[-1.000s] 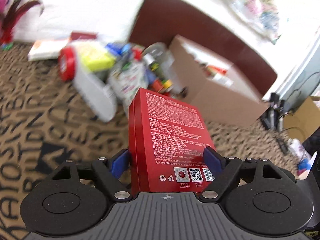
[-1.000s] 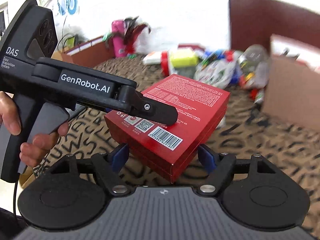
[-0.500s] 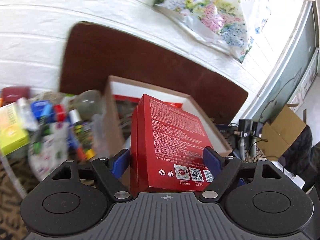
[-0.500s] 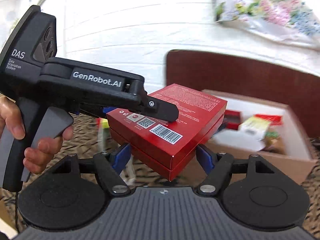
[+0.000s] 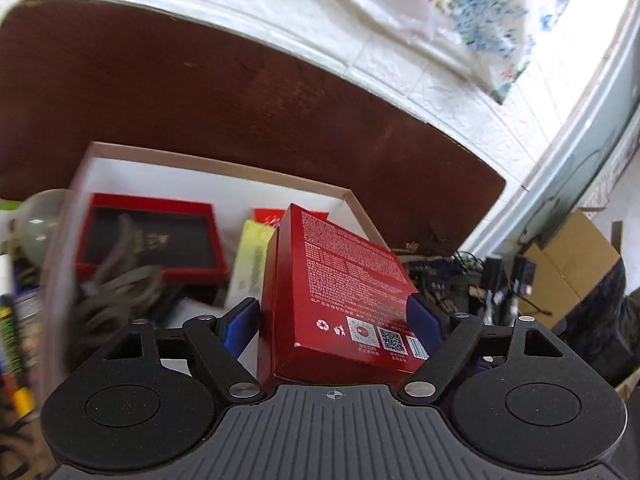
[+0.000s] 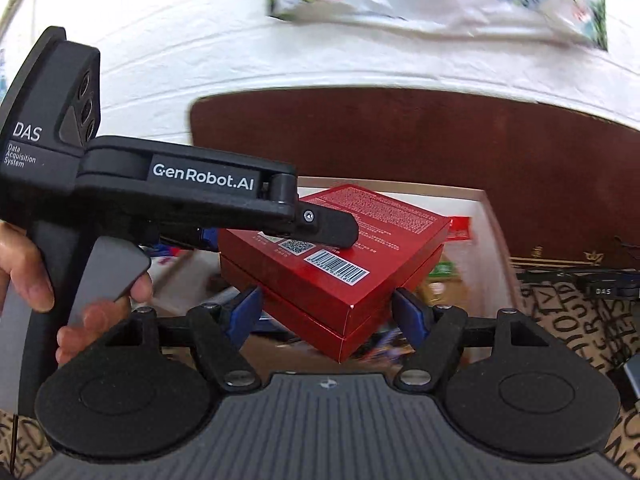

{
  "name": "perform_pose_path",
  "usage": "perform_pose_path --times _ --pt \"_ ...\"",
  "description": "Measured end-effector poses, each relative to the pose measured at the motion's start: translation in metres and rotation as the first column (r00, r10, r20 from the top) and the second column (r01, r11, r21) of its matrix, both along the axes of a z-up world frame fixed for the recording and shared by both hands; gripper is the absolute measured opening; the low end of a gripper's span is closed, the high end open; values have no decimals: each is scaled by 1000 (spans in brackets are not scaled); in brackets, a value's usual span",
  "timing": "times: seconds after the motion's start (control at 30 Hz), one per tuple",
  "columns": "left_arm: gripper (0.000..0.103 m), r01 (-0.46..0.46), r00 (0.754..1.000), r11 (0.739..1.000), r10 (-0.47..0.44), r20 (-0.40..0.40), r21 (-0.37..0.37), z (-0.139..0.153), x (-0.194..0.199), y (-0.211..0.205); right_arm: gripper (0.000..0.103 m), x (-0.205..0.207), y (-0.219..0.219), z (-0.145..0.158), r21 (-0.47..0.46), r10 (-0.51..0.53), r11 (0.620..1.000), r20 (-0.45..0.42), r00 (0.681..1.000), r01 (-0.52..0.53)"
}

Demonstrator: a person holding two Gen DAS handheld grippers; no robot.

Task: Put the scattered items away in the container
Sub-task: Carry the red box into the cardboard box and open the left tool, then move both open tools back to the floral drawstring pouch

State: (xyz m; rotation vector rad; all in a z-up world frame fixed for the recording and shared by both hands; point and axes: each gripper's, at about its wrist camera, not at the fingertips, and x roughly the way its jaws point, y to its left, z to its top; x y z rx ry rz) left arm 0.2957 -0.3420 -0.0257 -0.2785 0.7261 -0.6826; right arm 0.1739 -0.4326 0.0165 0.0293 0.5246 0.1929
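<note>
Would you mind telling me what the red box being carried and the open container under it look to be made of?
The red box looks like glossy printed paperboard: crisp folded edges, fine white text, QR codes and a barcode on a faintly shiny face. The container looks like matte cardboard, with a thin tan rim edge and flat white inner walls; whether that white is a coating or a paper lining, I cannot tell.

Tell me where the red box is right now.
The red box is held between both tools, left tool and right tool, above the open cardboard container, near its right wall.
</note>
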Motion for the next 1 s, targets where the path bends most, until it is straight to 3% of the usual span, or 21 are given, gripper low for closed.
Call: perform_pose_path --times 0.07,0.17,0.23,0.33,0.37,0.47,0.57,0.67,0.8,0.87,1.0 --pt "91 9 1000 999 -9 1 30 -5 15 -23 76 18 -17 -3 11 -23 1000 -18 1000 23" --pt "92 41 999 993 -40 -16 112 -13 22 -42 72 48 -40 -15 -13 -115 993 -56 992 114" --pt "95 70 997 991 -71 1 118 -18 20 -39 70 57 -49 -21 -18 -152 988 -86 985 151" --pt "97 40 999 993 -38 -21 111 -24 23 -28 68 51 -47 -24 -54 -144 989 -71 987 140" --pt "97 36 999 994 -31 -40 104 -25 25 -25 64 49 -46 -26 -68 -149 987 -69 986 144" --pt "97 16 999 994 -10 -52 112 -25 24 -20 40 51 -48 -30 -53 -148 988 -85 985 143" --pt "99 -3 1000 988 7 -26 156 -22 20 -22 34 55 -46 -29 -53 -137 990 -96 986 132" --pt "101 -6 1000 983 10 -23 183 -20 18 -27 34 65 -43 -30 -67 -153 987 -109 982 146" --pt "103 -4 1000 981 6 -7 194 -15 7 -23 36 78 -48 -36 -72 -251 968 -147 957 242" --pt "103 -14 1000 985 10 21 174 -9 -2 -13 43 70 -44 -32 -43 -234 972 -136 963 230" --pt "103 -61 997 995 57 49 83 -2 -29 14 72 40 -29 -15 -23 -195 981 -58 979 194"
